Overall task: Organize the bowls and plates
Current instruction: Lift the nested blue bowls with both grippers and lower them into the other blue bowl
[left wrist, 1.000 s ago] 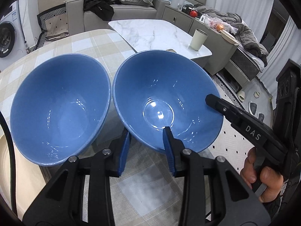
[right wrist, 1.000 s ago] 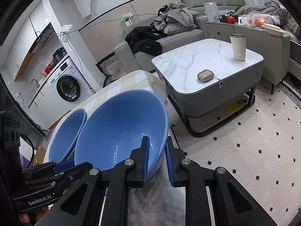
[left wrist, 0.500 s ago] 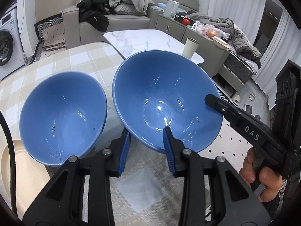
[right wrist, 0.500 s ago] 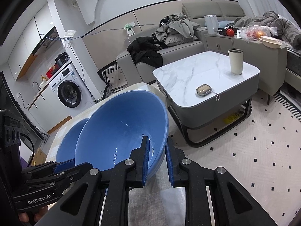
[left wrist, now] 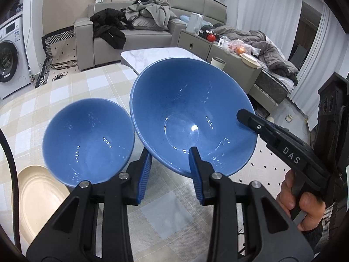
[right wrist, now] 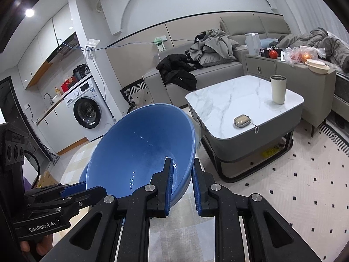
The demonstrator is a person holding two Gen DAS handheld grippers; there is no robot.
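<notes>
Both grippers hold one blue bowl [left wrist: 192, 118] in the air above the checked table [left wrist: 91, 85]. My left gripper [left wrist: 171, 172] is shut on its near rim. My right gripper [right wrist: 182, 183] is shut on its right rim and shows in the left wrist view [left wrist: 272, 135]. The held bowl fills the right wrist view [right wrist: 141, 152], where the left gripper [right wrist: 72, 191] shows low at the left. A second blue bowl [left wrist: 87, 139] stands on the table, left of and below the held one. A cream plate [left wrist: 37, 198] lies at the table's near left.
A marble coffee table [right wrist: 242, 102] with a cream tumbler [right wrist: 278, 89] and a small case [right wrist: 242, 121] stands right of the table. Behind are a grey sofa [left wrist: 130, 35] with clothes and a washing machine [right wrist: 87, 111]. The table's right edge drops to patterned floor [right wrist: 294, 174].
Both grippers have lifted the held bowl up and away from the table. The second bowl and the plate have dropped lower and look smaller. Both grips are unchanged.
</notes>
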